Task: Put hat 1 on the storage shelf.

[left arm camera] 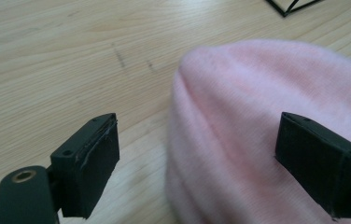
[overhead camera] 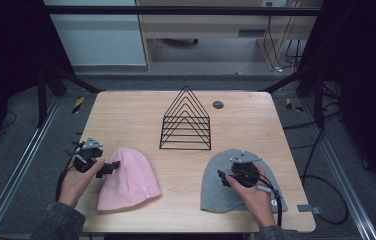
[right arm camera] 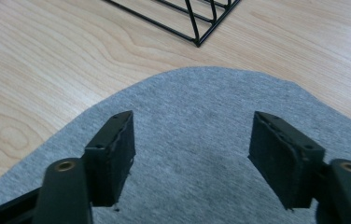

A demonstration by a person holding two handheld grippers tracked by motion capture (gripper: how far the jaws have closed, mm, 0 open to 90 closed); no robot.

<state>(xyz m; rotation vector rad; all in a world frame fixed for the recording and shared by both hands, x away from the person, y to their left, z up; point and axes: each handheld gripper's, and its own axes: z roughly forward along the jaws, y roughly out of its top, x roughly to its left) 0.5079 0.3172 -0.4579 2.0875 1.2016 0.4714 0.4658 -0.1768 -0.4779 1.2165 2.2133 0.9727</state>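
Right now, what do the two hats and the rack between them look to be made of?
Pink hat: soft ribbed knit, probably wool or acrylic, going by its fuzzy surface. Grey hat: smooth, flat, heathered jersey, likely cotton. Rack: thin black wire, seemingly painted metal, judging by its straight rigid rods.

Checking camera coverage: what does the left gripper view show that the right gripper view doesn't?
Left gripper view: a pink beanie lying on the table, with the left claw open, one jaw over bare wood and the other over the beanie. There are also faint dark marks on the wood.

Right gripper view: a grey beanie flat under the open right claw, both jaws over the fabric.

Both: the light wooden table and a corner of the black wire rack at the top edge. Neither claw grips anything.
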